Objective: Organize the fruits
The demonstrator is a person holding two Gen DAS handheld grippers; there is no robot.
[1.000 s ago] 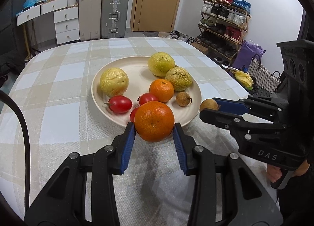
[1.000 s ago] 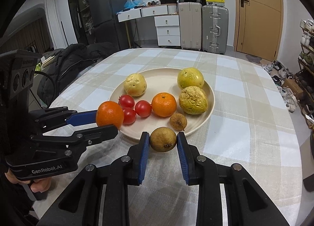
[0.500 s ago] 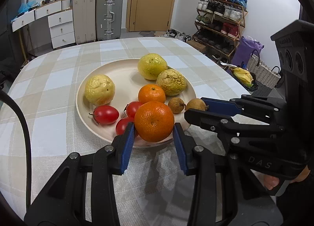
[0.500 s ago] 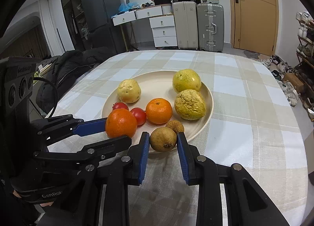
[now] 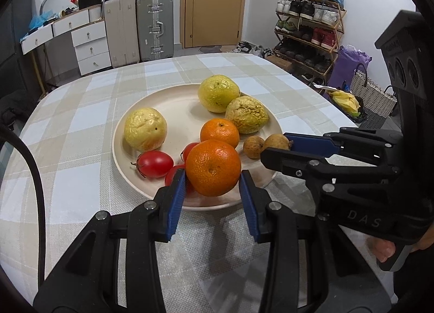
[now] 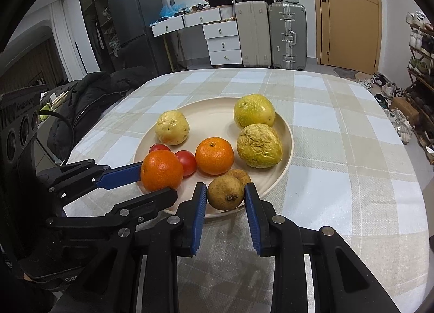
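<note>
A cream plate point(image 5: 187, 106) point(image 6: 214, 112) on the checked table holds three yellow fruits, a second orange point(image 5: 219, 129), several red tomatoes and a small brown fruit point(image 5: 252, 146). My left gripper point(image 5: 213, 177) is shut on an orange point(image 5: 213, 167) point(image 6: 162, 170) and holds it over the plate's near rim. My right gripper point(image 6: 225, 195) is shut on a brown round fruit point(image 6: 225, 192) point(image 5: 275, 142) over the plate's near right rim, next to the small brown fruit.
The table's checked cloth point(image 5: 81, 123) reaches around the plate on all sides. Suitcases point(image 5: 154, 28), drawers and a door stand behind the table. A shoe rack point(image 5: 306, 30) and baskets stand to the right, a dark jacket point(image 6: 89, 95) to the left.
Both grippers have moved forward with their fruits, from the cloth in front of the plate to over its near rim. Both stay shut.
</note>
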